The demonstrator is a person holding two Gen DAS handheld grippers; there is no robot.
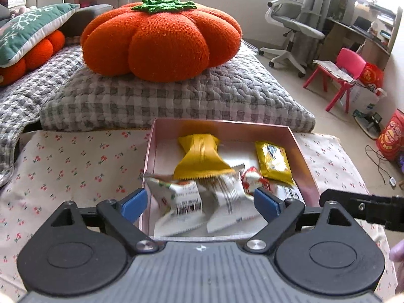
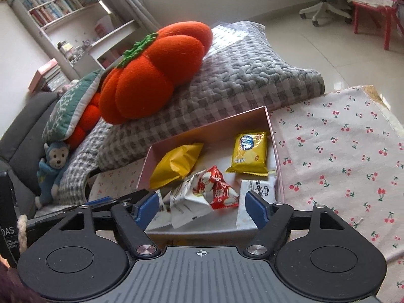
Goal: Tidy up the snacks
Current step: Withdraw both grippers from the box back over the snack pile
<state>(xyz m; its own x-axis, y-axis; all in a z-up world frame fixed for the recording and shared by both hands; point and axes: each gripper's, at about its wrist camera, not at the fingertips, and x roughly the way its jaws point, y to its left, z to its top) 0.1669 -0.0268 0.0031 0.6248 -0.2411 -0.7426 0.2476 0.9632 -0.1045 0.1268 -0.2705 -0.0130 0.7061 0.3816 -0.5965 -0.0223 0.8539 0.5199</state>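
Note:
A pink open box (image 1: 222,125) (image 2: 209,126) sits on a cherry-print cloth and holds several snack packets. In it are a plain yellow packet (image 1: 199,156) (image 2: 176,164), a yellow printed packet (image 1: 274,161) (image 2: 250,151), a red and white packet (image 1: 253,180) (image 2: 219,189) and white packets (image 1: 176,199) (image 2: 186,202). My left gripper (image 1: 200,202) is open above the box's near end, its blue pads either side of the white packets, holding nothing. My right gripper (image 2: 202,207) is open over the box's near edge, empty.
A grey checked quilt (image 1: 176,96) with a big orange pumpkin cushion (image 1: 161,38) lies just behind the box. The cherry-print cloth (image 1: 75,166) (image 2: 341,151) spreads to both sides. A stuffed monkey (image 2: 54,164), office chair (image 1: 290,25) and red child's chair (image 1: 346,73) stand farther off.

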